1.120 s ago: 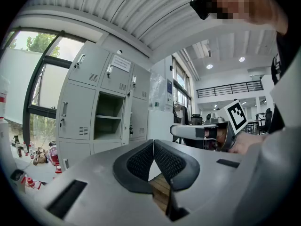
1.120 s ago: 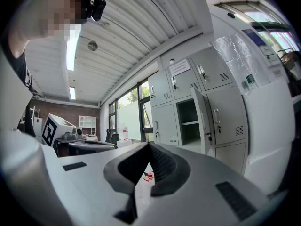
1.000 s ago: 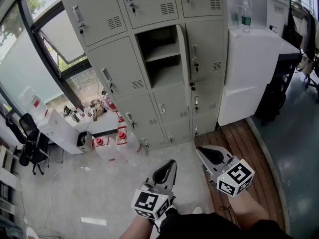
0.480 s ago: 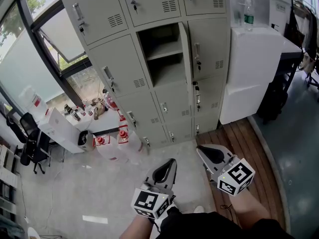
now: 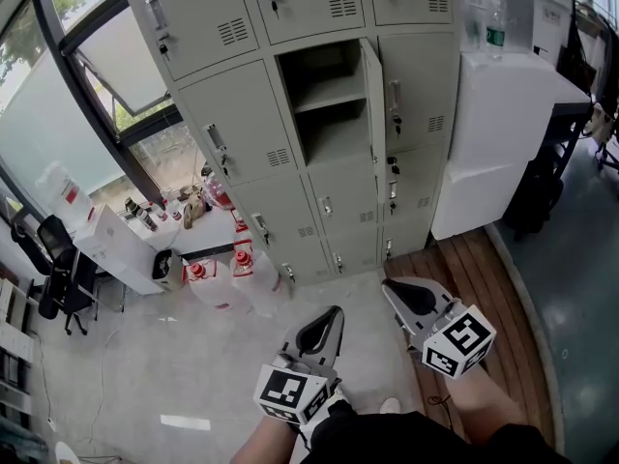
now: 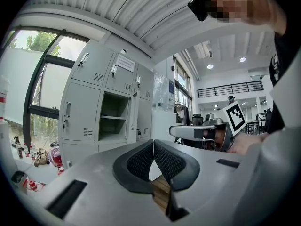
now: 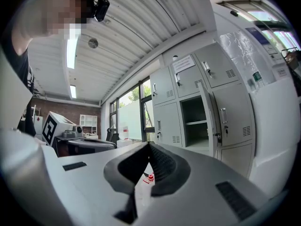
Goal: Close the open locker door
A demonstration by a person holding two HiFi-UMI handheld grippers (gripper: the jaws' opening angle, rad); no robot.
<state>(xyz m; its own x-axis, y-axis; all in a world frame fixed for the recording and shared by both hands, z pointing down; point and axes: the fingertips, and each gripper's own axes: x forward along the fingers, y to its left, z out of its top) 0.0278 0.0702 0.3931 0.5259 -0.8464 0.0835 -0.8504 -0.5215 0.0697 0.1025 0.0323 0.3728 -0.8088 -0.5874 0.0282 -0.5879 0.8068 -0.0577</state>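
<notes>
A bank of grey lockers (image 5: pixel 242 124) stands ahead. One middle compartment (image 5: pixel 334 95) is open, with a shelf inside and nothing on it. Its door (image 5: pixel 372 100) is swung out on the right side and shows edge-on, with a key at its handle. The same open compartment (image 6: pixel 114 117) and door (image 7: pixel 207 119) appear in both gripper views, some way off. My left gripper (image 5: pixel 329 315) and right gripper (image 5: pixel 397 288) are low in the head view, both level, pointing at the lockers, shut and holding nothing. Neither touches the door.
A white cabinet (image 5: pixel 503 133) with a bottle (image 5: pixel 496 32) on top stands right of the lockers. Red-capped bottles (image 5: pixel 237 259), a low white table (image 5: pixel 126 249) and an office chair (image 5: pixel 48 269) stand at the left under a window. Wooden flooring (image 5: pixel 464 278) runs at the right.
The lockers have slid lower and a little right in the head view and look slightly nearer. Both grippers keep their pose and stay shut.
</notes>
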